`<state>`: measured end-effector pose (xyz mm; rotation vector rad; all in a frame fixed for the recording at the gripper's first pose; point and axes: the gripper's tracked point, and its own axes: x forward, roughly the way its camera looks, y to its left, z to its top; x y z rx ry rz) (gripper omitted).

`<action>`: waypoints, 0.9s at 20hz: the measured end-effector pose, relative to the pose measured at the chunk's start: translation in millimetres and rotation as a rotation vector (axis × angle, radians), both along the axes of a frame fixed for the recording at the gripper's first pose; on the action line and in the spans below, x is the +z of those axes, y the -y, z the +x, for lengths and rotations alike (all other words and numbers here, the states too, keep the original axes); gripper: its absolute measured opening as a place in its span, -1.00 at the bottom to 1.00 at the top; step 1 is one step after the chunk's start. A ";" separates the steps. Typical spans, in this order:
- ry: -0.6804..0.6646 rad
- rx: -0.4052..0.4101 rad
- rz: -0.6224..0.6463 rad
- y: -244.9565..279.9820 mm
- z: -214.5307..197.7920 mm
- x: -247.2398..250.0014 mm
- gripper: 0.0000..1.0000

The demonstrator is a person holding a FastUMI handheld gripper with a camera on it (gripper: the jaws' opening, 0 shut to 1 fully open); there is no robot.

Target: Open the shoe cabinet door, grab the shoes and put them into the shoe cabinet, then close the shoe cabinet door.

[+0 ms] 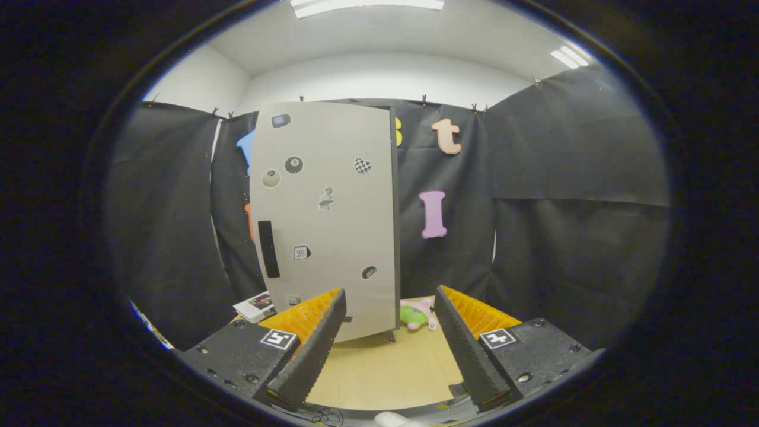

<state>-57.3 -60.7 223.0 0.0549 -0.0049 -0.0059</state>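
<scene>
Shoe cabinet point(326, 219) stands centre frame, door point(332, 196) shut; gripper point(388, 350) fingers spread wide, holding nothing; pink-green shoe-ish thing point(418, 314) beyond them, so either start or finished

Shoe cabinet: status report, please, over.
Hand-held gripper open, empty. Shoe cabinet upright ahead, door shut. Small shoes on table beside cabinet. Path open.

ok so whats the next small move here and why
The shoe cabinet door is shut and the hand-held gripper is open and empty, which fits before opening or after closing. If the pink and green item beside the cabinet is a shoe, probably shift left toward the dark handle.
</scene>
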 end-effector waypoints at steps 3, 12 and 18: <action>0.007 0.022 0.001 12.9 -27.1 1.1 0.95; 0.008 0.095 -0.029 50.2 -86.0 -10.0 0.95; 0.029 0.116 -0.011 63.8 -110.8 -6.7 0.95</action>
